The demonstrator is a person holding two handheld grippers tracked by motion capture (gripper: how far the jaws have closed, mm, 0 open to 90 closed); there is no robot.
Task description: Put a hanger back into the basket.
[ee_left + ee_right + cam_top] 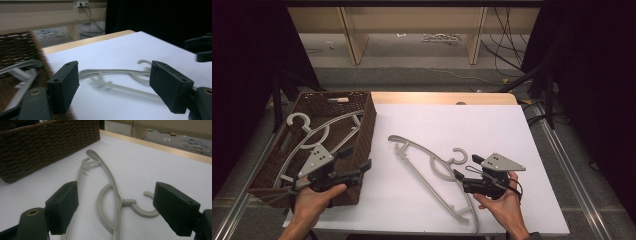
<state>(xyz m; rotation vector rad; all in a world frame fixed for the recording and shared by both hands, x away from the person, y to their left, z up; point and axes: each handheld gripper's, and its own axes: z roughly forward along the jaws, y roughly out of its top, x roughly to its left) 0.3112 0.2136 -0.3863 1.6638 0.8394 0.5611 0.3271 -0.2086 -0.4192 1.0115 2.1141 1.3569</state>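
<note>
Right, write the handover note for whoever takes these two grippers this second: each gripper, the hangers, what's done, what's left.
Left gripper: open, nothing between the jaws, at the near right corner of the wicker basket.
Right gripper: open, holding nothing, jaws pointed at the hanger on the table close to its hook.
Things: one grey hanger in the basket, hook toward the far left. The second lies flat on the white table, diagonally, right of the basket.
Done: one hanger is in the basket.
Left: probably grasp the table hanger and put it in the basket too.
</note>
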